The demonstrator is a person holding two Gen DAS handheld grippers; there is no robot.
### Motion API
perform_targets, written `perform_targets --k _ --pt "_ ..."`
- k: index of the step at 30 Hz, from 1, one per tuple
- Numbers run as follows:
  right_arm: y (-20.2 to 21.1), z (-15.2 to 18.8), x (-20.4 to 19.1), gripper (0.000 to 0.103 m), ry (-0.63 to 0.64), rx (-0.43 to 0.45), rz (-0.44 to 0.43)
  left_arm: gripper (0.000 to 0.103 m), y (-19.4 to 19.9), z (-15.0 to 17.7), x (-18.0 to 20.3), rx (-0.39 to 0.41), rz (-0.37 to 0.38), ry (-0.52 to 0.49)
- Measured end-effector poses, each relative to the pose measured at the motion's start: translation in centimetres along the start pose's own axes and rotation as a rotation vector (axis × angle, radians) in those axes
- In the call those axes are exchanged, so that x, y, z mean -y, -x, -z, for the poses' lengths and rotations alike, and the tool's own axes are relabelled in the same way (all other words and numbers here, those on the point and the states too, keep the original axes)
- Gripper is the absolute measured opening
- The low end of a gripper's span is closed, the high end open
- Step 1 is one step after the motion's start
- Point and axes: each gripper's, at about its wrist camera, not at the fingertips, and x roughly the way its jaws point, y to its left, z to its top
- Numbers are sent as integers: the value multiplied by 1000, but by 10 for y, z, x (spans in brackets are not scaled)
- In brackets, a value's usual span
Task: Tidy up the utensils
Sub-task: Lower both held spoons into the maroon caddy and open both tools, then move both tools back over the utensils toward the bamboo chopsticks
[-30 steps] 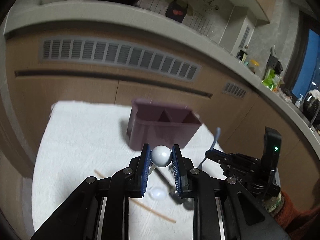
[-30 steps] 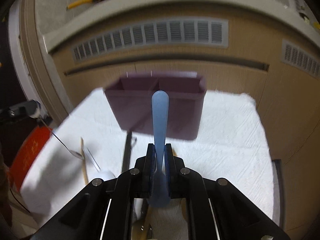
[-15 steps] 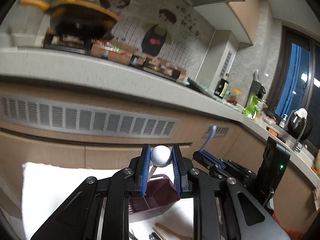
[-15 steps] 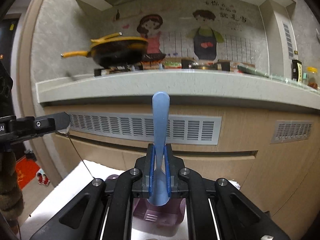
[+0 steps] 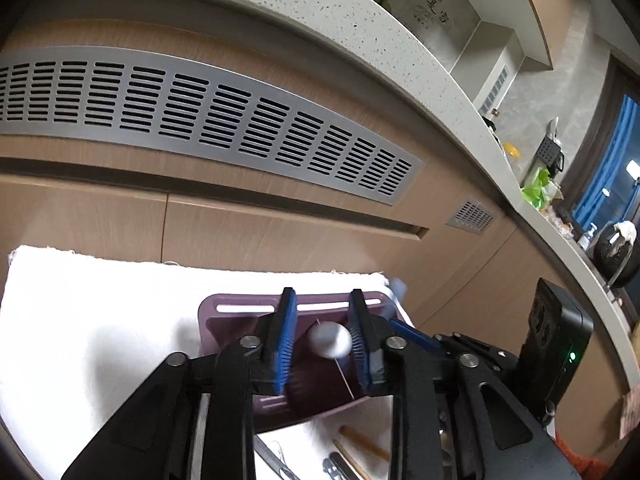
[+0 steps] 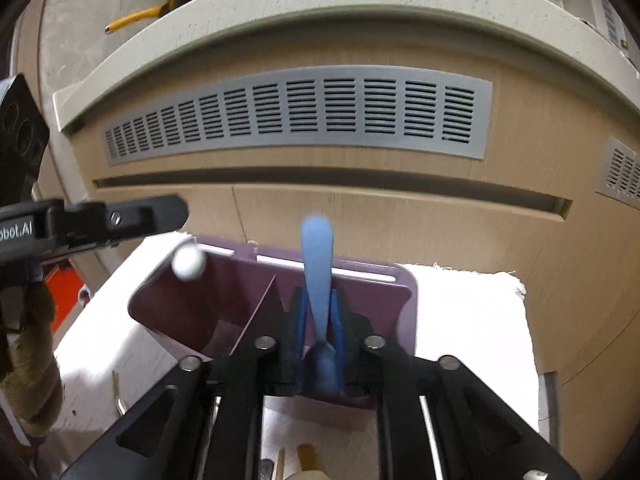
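Now, line by line:

Key relation: both utensils poised over the open mouth of the purple caddy (image 6: 404,312), each long axis running steeply up and down, working end toward the bin floor.

White-ball utensil (image 5: 329,339): centre of the left wrist frame, between the blue pads, thin stem slanting down to lower right into the caddy; in the right wrist frame, blurred at left centre over the caddy's left compartment.

Left gripper (image 5: 322,336): jaws opening, ball lying in the gap, nearer the right pad; contact with either pad not clear through the blur. Probably dropping free.

Blue utensil (image 6: 318,256): centre of the right wrist frame, handle upright, blurred, lower end down between the pads over the right compartment.

Right gripper (image 6: 319,320): jaws opening, a sliver of space on both sides of the handle; grip looks released.

Divider: thin wall slanting through the caddy's middle, between the two utensils.

Pose: both grippers tilted downward over the rim, left one entering from the left edge of the right wrist frame.

Surroundings: caddy on a white cloth (image 5: 100,320); more utensils along the bottom edge.
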Motion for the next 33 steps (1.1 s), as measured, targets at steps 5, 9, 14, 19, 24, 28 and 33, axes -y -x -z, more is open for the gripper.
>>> perform_targets --k 5,9,14,19,24,28,33 --pt "34 5 -4 22 30 83 16 41 21 -4 13 67 -14 -39" --pt "69 15 -1 22 29 144 23 43 50 11 21 84 -53 -75" --pt "75 54 1 22 37 -2 29 43 66 61 8 6 -155 -57" --pt "72 102 -5 22 89 -150 49 43 67 126 -7 -159 -218 -29" --pt "62 131 -10 22 115 -239 20 43 74 166 -11 -227 -228 -10" --pt "49 129 -2 22 87 -265 -33 43 84 182 -16 -247 -210 33" --pt "27 124 5 22 59 -296 -17 43 87 192 -21 -278 -219 60"
